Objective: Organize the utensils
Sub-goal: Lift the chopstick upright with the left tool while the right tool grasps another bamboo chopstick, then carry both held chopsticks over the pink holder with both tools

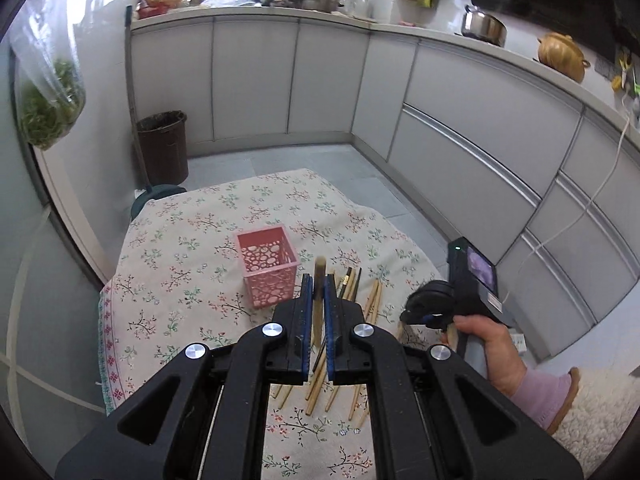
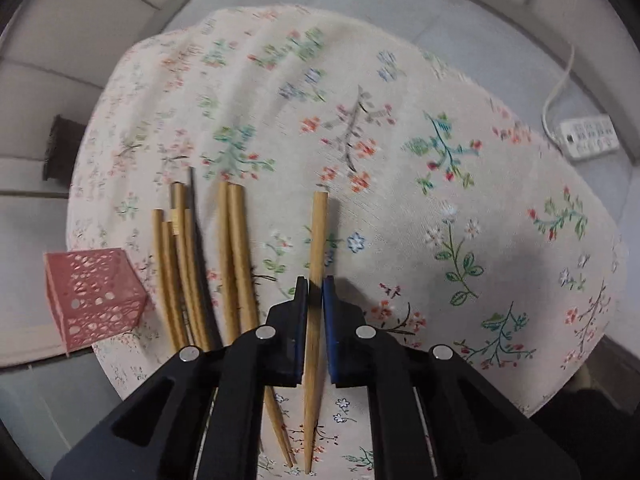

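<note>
Two chopsticks were pinched, one [image 1: 319, 296] in our left gripper [image 1: 318, 280], one [image 2: 316, 280] in our right gripper [image 2: 316, 284]; the pink basket [image 1: 267, 268] ahead looked empty, and many chopsticks [image 2: 200, 272] lay left of the right fingers.

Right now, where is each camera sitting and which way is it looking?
Left wrist: rides on the left gripper, looking forward and down over the flowered tablecloth toward the cabinets; it shows its own gripper shut on a chopstick, plus the person's right hand and sleeve.
Right wrist: rides on the right gripper, looking steeply down at the cloth; only its own gripper shows, shut on one chopstick.
Both see: the pink basket, the loose chopsticks and the cloth.
</note>
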{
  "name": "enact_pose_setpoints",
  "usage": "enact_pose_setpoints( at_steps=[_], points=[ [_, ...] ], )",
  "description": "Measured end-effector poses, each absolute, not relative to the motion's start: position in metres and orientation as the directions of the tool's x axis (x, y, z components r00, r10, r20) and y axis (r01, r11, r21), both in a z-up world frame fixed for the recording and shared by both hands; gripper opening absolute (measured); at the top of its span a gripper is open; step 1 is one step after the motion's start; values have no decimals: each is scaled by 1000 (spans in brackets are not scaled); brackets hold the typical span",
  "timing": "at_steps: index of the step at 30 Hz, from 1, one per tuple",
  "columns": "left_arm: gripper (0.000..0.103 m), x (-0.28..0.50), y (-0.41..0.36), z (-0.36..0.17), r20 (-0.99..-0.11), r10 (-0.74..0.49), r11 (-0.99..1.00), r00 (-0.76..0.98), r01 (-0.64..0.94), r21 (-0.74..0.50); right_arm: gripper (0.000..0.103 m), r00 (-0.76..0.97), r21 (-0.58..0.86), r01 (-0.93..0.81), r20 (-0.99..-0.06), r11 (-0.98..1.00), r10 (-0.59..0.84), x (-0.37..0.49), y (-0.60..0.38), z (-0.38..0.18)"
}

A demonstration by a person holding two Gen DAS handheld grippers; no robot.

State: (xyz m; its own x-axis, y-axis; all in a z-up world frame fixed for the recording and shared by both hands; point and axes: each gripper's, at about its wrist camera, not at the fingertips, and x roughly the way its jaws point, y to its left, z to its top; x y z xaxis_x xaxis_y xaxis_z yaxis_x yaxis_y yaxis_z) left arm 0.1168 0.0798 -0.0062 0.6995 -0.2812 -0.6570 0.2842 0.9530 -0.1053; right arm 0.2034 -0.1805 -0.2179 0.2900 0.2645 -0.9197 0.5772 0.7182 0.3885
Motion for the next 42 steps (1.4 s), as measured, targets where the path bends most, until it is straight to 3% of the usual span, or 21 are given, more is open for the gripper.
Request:
enact_pose_setpoints(
  at_steps=[13, 27, 34, 42],
  points=[
    [5, 121, 104, 27, -604, -259, 966, 753, 200, -165, 8, 558, 521, 265, -769, 811, 312, 164, -182, -51],
    [5, 180, 102, 79, -551, -200, 979, 810, 145, -142, 8, 722, 509, 49, -613, 859, 322, 183, -160, 104],
    [6, 210, 105, 82, -541, -165, 984, 824, 103, -143, 8, 722, 497, -4, -599, 868, 346, 216, -138, 116],
    [6, 226, 115, 62, -543, -167, 980, 823, 80, -180, 8, 682, 504, -14, -627, 864, 377, 242, -118, 84]
  ],
)
